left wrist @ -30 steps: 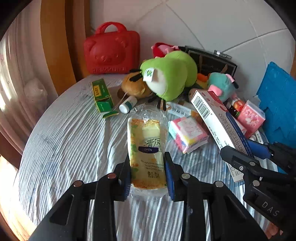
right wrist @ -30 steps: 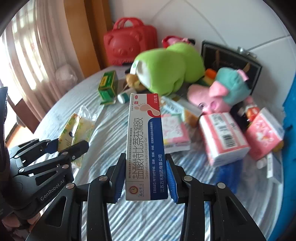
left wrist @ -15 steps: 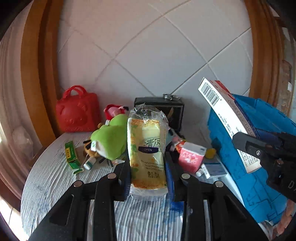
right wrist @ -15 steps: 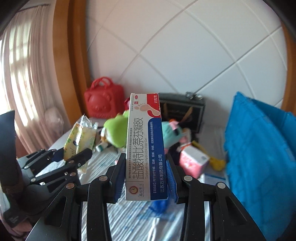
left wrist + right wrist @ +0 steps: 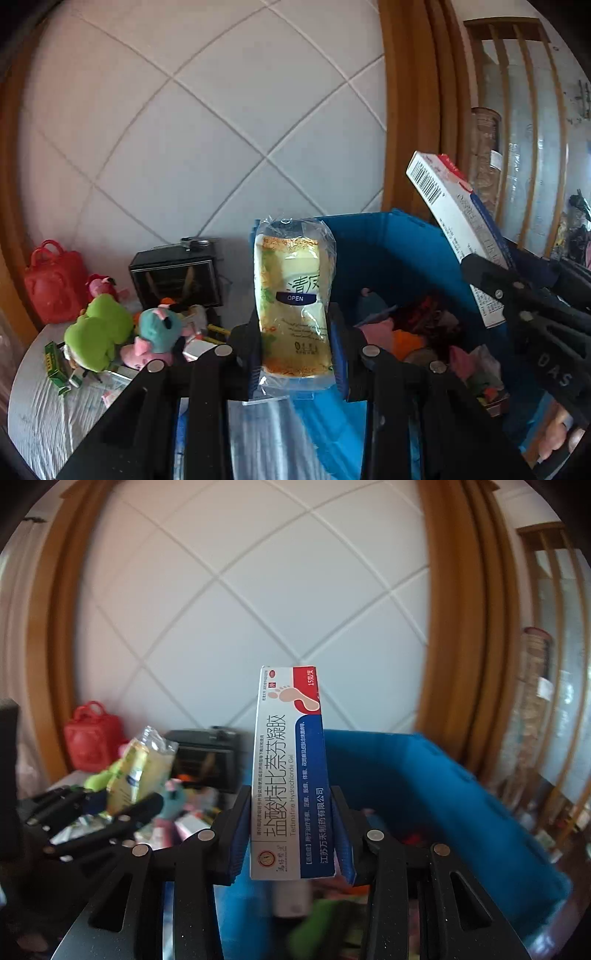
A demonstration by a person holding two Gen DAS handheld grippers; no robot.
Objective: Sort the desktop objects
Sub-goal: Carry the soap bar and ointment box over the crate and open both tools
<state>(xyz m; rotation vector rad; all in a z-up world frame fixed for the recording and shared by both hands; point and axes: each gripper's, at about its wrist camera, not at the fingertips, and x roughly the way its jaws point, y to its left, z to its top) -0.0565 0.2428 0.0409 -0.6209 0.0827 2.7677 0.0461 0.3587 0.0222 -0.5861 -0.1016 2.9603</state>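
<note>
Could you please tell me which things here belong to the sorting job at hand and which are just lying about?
In hand: tissue pack in left gripper; medicine box in right gripper; blue bin.

Lying about: red case, green plush, black box.

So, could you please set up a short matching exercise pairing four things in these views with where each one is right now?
Things:
1. wet-wipe packet
2. ointment box
3. green plush toy
4. red bag

Places:
A. lying on the table among other toys
B. clamped in the right claw
C. standing against the wall on the far left
D. clamped in the left claw

Pairs: 1-D, 2-B, 3-A, 4-C
</note>
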